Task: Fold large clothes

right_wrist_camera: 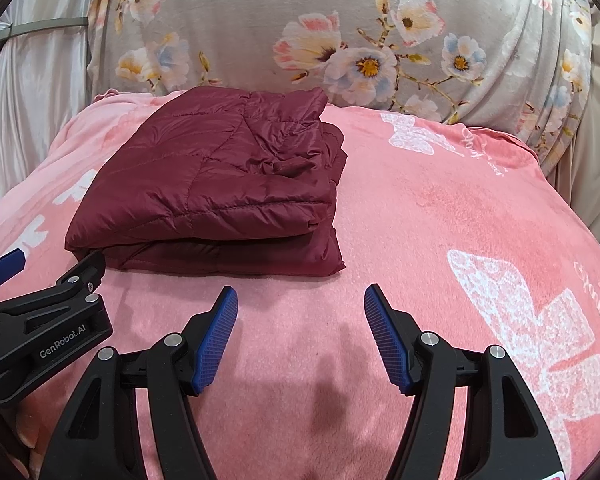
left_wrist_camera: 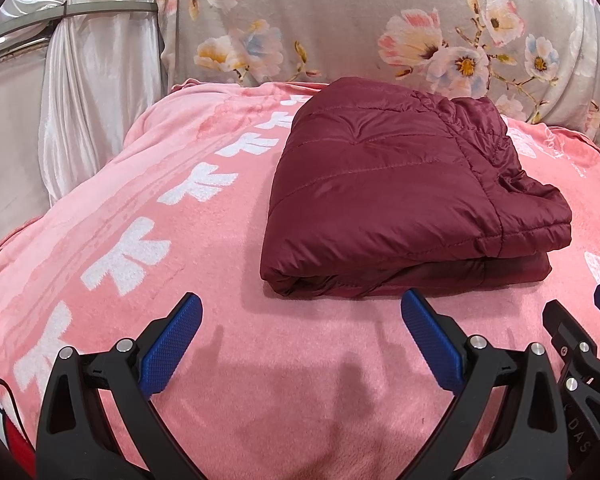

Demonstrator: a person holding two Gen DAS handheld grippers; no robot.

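Left tool [left_wrist_camera: 302, 312] spread wide, nothing between its blue pads, hovering over bare pink blanket [left_wrist_camera: 228, 360] just short of the jacket; right tool [right_wrist_camera: 301, 306] likewise apart and empty, a bit narrower, low over the same blanket. Both sit side by side, close together — each shows at the edge of the other's view — probably because neither has anything to grip right now. Straight ahead of the left tool, slightly to its right, lies the maroon quilted jacket [left_wrist_camera: 404, 188]; from the right tool it's ahead and to the left. Jacket is a compact stacked rectangle, layers lying flat on each other, rounded fold edge on the left side, looser bunched fabric and layered hems toward the right side. It rests on the blanket untouched by either tool. Judging from that, folding looks essentially finished, with the tools clear of the bundle so it isn't disturbed; puffy slick fabric could spring open if nudged. Beyond the jacket, floral grey fabric [left_wrist_camera: 340, 20] rises as a backdrop; pale satin curtain [left_wrist_camera: 92, 80] far left.
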